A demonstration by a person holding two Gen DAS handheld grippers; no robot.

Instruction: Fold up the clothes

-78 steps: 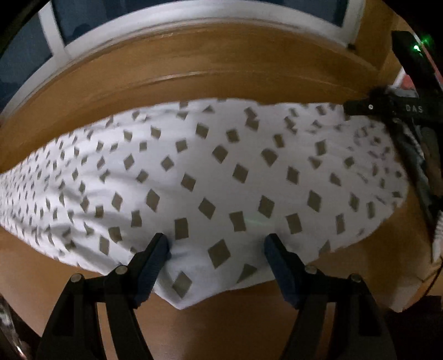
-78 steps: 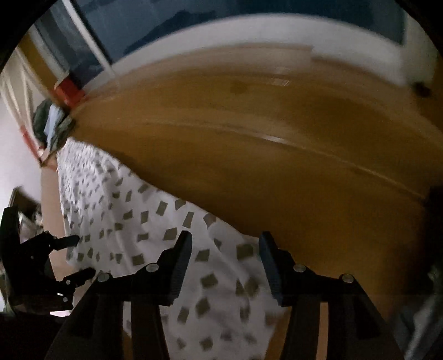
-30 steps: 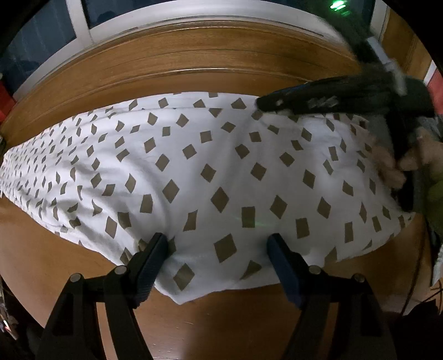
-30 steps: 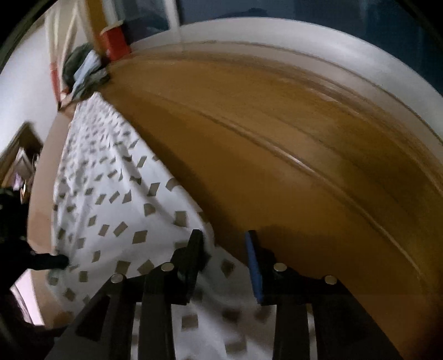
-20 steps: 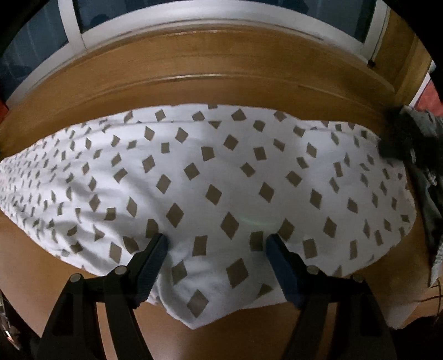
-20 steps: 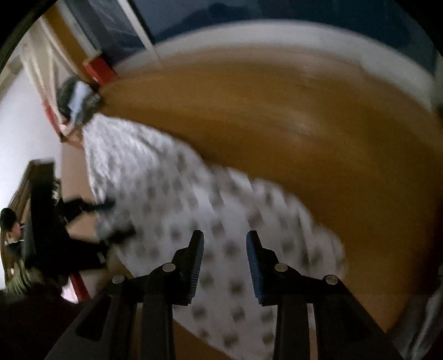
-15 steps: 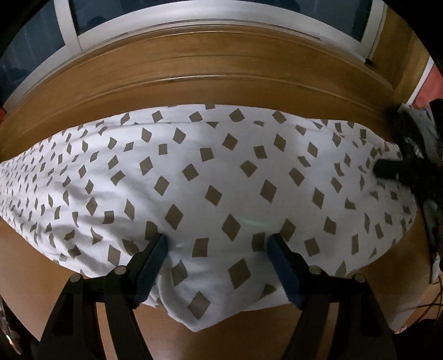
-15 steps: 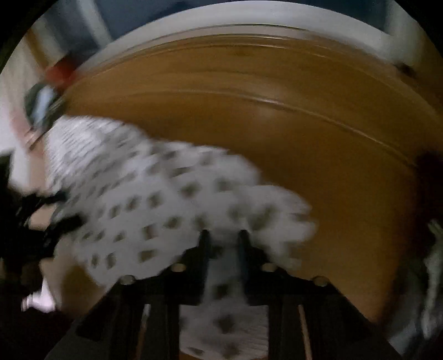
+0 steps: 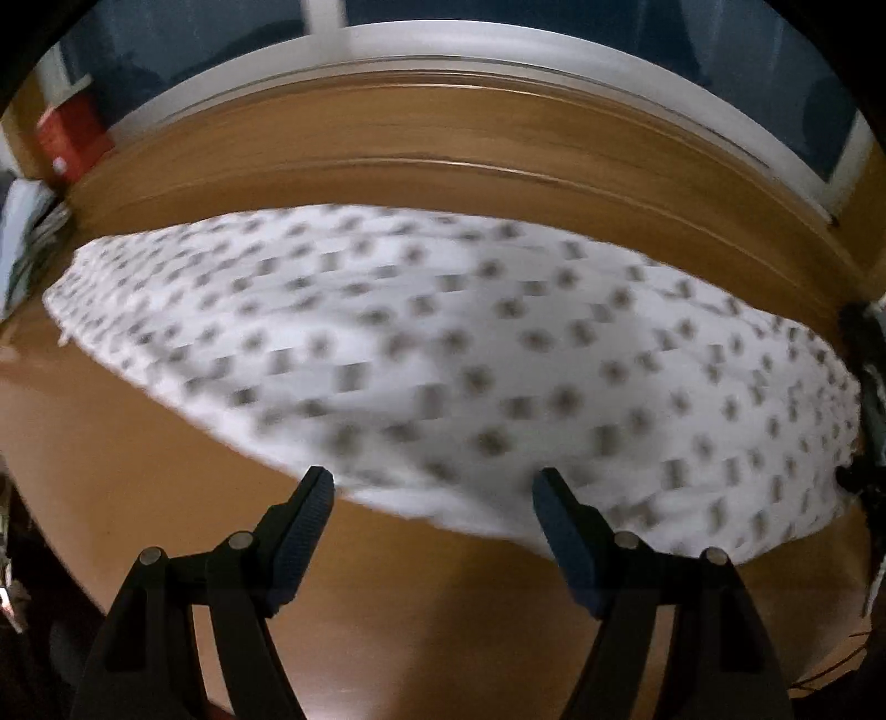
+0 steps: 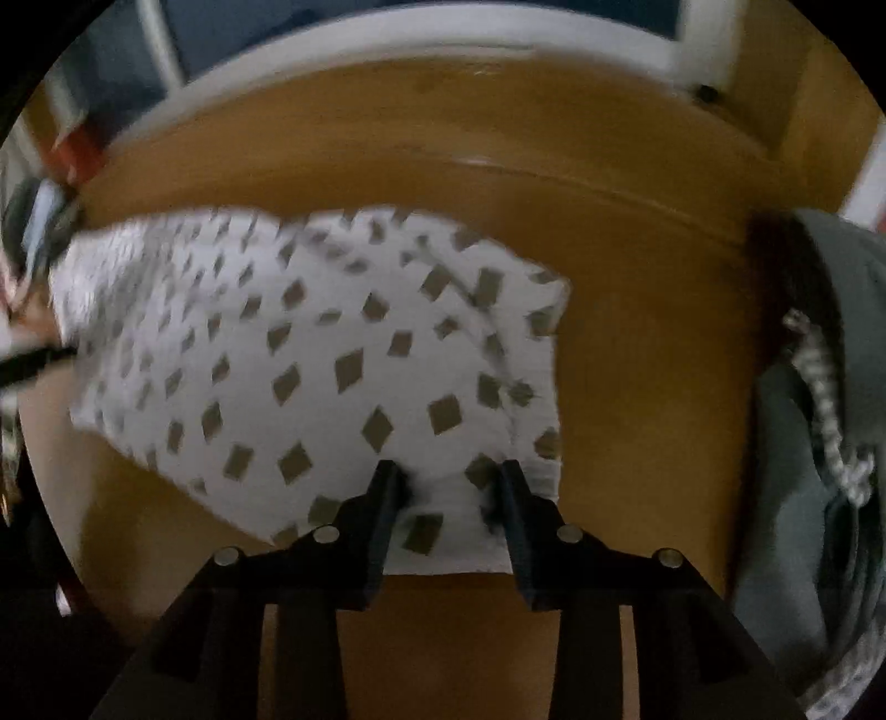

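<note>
A white cloth with brown diamond marks (image 9: pixel 443 354) lies across the wooden table (image 9: pixel 166 498), motion-blurred in the left wrist view. My left gripper (image 9: pixel 432 487) stands open at the cloth's near edge, with only that edge between its fingertips. In the right wrist view the cloth (image 10: pixel 332 354) has its right end doubled over onto itself. My right gripper (image 10: pixel 449 479) sits over the cloth's near right corner. Its fingers are parted, and a bunched ridge of cloth lies between them. The left gripper's dark finger (image 10: pixel 27 360) shows at that view's left edge.
A grey-green garment with a white braided cord (image 10: pixel 819 387) lies heaped at the table's right end. A red box (image 9: pixel 66 138) and other clutter sit at the far left corner. A raised wooden ledge and a white window frame (image 9: pixel 443 50) run along the back.
My right gripper shut on the cloth's end, carried it over onto the cloth, and its fingers have now parted. My left gripper has drawn back; the cloth lies beyond its tips.
</note>
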